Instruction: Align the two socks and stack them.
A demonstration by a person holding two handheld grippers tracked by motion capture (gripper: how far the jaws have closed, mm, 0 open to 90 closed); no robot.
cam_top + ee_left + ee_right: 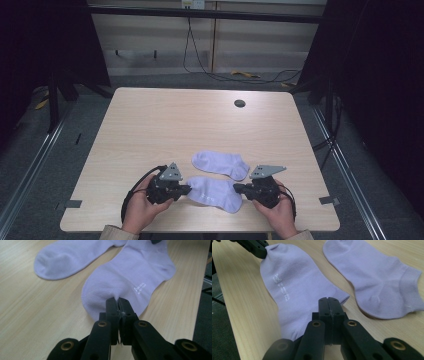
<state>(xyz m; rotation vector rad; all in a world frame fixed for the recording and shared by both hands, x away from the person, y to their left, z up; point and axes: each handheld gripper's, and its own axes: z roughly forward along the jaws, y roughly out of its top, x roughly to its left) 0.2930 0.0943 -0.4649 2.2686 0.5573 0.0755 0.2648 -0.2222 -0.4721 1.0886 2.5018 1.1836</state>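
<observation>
Near sock (pixel 216 193) is limp, light knit; left gripper (pixel 117 305) pinches its toe, right gripper (pixel 329 305) its cuff, jaws pressed together. Ends grip best.

This looks like a lab or recording setup rather than a home. A bare light-wood bench (pixel 150 130) with a round cable hole (pixel 239 103) stands on grey carpet (pixel 35 165), flanked by metal floor rails (pixel 30 167) and dark curtains (pixel 385 75). Loose cables (pixel 200 65) trail down a plain panelled wall (pixel 150 45) behind.
</observation>
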